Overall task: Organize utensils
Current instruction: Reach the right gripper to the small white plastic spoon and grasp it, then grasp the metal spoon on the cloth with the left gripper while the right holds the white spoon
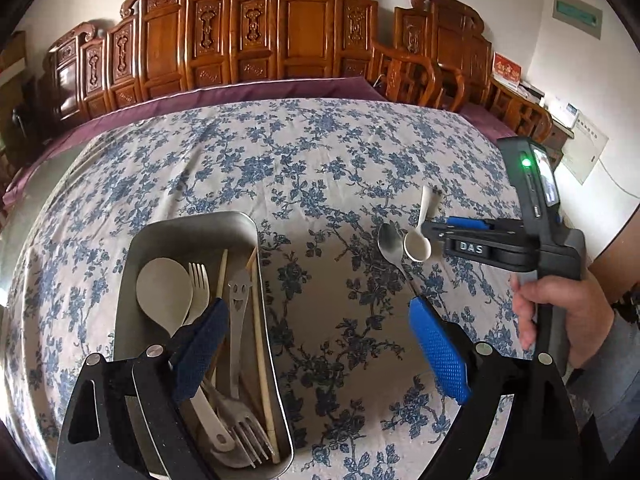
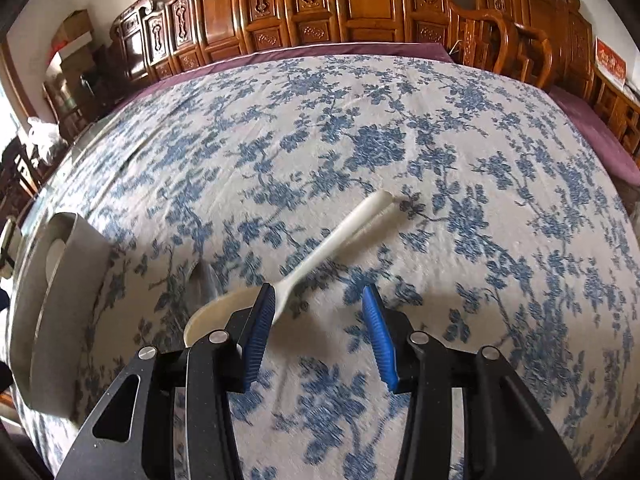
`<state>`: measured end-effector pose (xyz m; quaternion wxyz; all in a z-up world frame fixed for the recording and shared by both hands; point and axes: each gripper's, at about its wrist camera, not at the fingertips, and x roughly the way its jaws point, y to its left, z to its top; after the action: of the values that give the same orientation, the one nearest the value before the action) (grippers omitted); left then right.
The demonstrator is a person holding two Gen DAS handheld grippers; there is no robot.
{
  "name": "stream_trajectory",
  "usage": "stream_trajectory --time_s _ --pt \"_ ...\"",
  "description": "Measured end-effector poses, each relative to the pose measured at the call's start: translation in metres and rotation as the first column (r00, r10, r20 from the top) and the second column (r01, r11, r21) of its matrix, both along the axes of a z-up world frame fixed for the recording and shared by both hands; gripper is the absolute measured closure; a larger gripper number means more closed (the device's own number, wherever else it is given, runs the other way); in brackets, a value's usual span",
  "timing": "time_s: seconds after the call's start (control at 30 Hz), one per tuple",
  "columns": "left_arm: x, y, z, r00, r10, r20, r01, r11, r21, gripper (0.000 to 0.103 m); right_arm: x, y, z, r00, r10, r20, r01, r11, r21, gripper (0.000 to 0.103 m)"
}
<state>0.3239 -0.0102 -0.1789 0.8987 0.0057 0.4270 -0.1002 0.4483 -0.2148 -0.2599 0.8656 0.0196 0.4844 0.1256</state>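
While spread wide over the white spoon (image 2: 320,252), right gripper (image 2: 318,320) hovering; left gripper (image 1: 316,344) agape above metal tray (image 1: 192,228).

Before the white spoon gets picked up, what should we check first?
1. Right hand-held gripper open: ok.
2. White ceramic spoon between its fingers: not ok, it lies by the left blue pad, not centred.
3. Slim silver metal spoon clear of the white one: cannot tell, they lie very close.
4. Grey metal rectangular tray has room: ok, though already crowded.
5. Left hand-held gripper out of the way: ok, open, near the tray.
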Motion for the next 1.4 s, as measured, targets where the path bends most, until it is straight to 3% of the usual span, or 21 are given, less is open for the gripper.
stream_trajectory --time_s 0.2,0.33,0.53,0.6,0.67,0.77,1.13,1.4 --pt "-0.001 -0.001 0.001 1.0 -0.001 0.003 0.001 1.0 -0.005 0.015 0.005 0.015 0.001 1.0 0.016 -0.004 -0.016 1.0 0.02 0.055" --pt "-0.003 -0.003 0.001 1.0 -0.008 0.005 0.008 1.0 -0.002 0.015 0.004 0.034 -0.002 0.999 0.049 -0.002 -0.049 0.995 -0.082 0.055" --pt "-0.005 -0.004 0.006 1.0 -0.007 0.015 0.008 1.0 -0.007 0.015 0.001 0.037 -0.004 0.998 0.058 -0.01 -0.059 0.991 -0.117 0.056" --pt "-0.004 -0.005 0.006 1.0 -0.008 0.013 0.008 1.0 -0.007 0.015 -0.001 0.035 -0.004 0.999 0.053 -0.007 -0.053 0.991 -0.119 0.064" --pt "-0.005 -0.007 0.005 1.0 -0.009 0.011 0.009 1.0 -0.003 0.015 -0.003 0.034 -0.003 0.998 0.061 -0.006 -0.061 0.993 -0.104 0.088" --pt "-0.004 -0.011 0.002 1.0 -0.011 0.005 0.011 1.0 0.006 0.015 -0.006 0.033 -0.001 0.997 0.079 -0.008 -0.079 0.992 -0.095 0.095" --pt "-0.001 -0.046 -0.013 0.998 -0.058 0.007 0.058 0.997 0.044 0.015 -0.067 -0.032 0.007 0.999 -0.031 0.025 0.031 1.0 0.002 0.095" --pt "0.01 -0.071 -0.024 0.999 -0.053 0.005 0.052 0.993 0.107 0.017 -0.081 -0.051 0.008 0.997 -0.029 0.074 0.033 0.998 -0.044 0.095"
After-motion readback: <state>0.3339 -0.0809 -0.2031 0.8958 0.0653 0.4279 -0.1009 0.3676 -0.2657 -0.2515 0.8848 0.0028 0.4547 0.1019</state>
